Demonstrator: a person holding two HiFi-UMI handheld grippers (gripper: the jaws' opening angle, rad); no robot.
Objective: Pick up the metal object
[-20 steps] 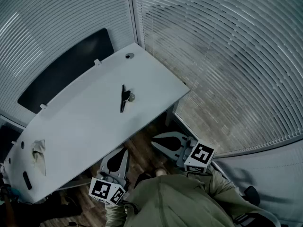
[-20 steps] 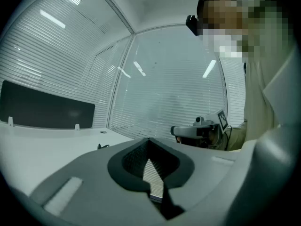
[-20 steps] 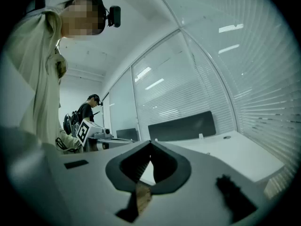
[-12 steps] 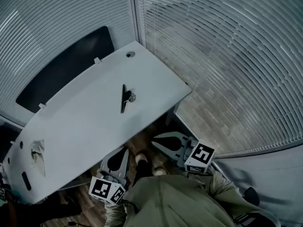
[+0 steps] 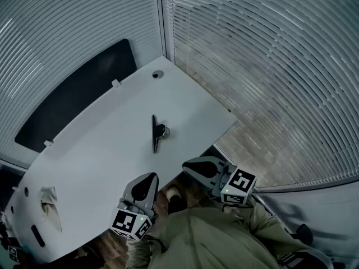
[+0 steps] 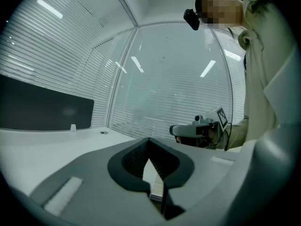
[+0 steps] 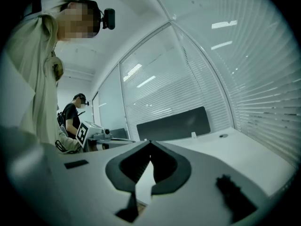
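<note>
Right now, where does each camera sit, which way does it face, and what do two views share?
Head view: on the head, facing steeply down at table and metal object; left gripper, right gripper and jacket show.
Left gripper view: on the left gripper, along its shut jaws toward the blinds; right gripper and sleeve show.
Right gripper view: on the right gripper, along its shut jaws toward the dark panel; left gripper shows.
Shared: head and right gripper views show the metal object.

walls: pale slatted blinds [image 5: 269,66] all round | worktop [image 5: 101,150]: long, white | along its far edge: dark panel [image 5: 73,100] | floor [image 5: 109,242]: brown wood
</note>
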